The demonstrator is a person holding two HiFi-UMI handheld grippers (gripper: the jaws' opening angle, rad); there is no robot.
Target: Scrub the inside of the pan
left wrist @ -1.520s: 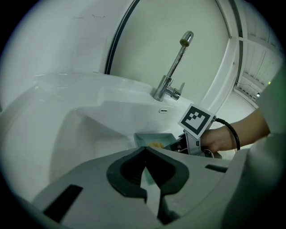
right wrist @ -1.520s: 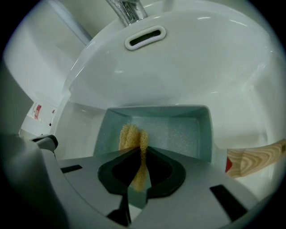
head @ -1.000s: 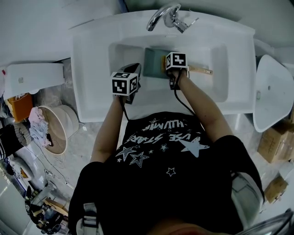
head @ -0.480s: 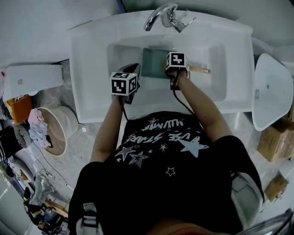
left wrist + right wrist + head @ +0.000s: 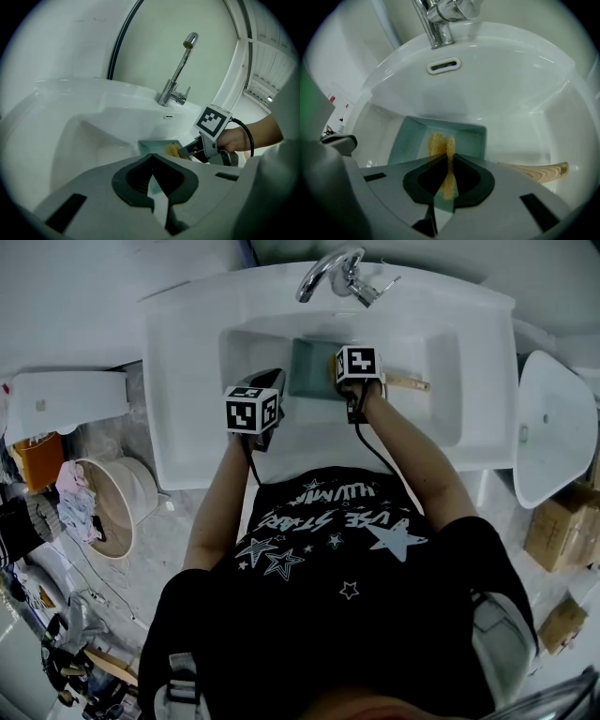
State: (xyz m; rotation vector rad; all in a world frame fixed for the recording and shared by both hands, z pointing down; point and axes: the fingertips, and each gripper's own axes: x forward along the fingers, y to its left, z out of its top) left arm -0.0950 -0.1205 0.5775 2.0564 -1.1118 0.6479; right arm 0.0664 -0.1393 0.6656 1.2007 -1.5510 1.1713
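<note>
White sink (image 5: 187, 352), pan (image 5: 309, 367) mid-basin | your right gripper (image 5: 448, 159) pinches sponge (image 5: 437, 143) on pan floor | left gripper (image 5: 152, 160) clenched empty beside pan | scrubbing likely mid-way, unfinished

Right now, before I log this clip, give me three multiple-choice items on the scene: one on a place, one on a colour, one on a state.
1. Where does the pan lie?
A. in the sink basin
B. on the floor
C. on a stove

2. What colour is the sponge?
A. blue
B. yellow
C. red

3. How is the right claw?
A. wide open and empty
B. shut on the sponge
C. shut on the pan's wooden handle

Answers:
1 A: the white basin walls rise all around the pan.
2 B: it shows yellow against the teal pan.
3 B: the sponge is pinched between its jaws and pokes out into the pan.
</note>
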